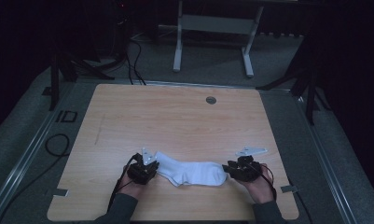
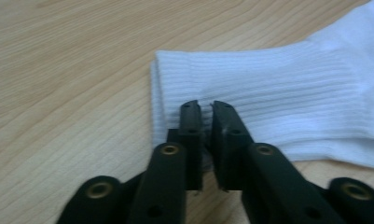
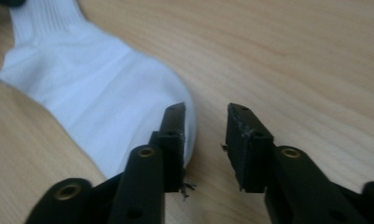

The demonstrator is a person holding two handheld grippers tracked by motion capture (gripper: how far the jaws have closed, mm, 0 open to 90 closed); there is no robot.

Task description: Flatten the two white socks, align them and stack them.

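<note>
A white sock [image 1: 194, 171] lies flat on the wooden table [image 1: 175, 116] near its front edge, cuff to the left and toe to the right. My left gripper [image 1: 147, 169] is at the cuff. In the left gripper view its jaws [image 2: 205, 105] stand a slim gap apart over the ribbed cuff [image 2: 292, 93], with a little fabric between them. My right gripper [image 1: 227, 169] is at the toe. In the right gripper view it [image 3: 205, 109] is open, the toe [image 3: 105, 88] beside its left finger [image 3: 173, 135] and bare wood between the jaws.
A round grey grommet [image 1: 211, 100] sits near the table's far edge. Beyond the table stand a white frame [image 1: 212, 28] and black stands with cables [image 1: 128, 60]. A hand holds each gripper at the front edge.
</note>
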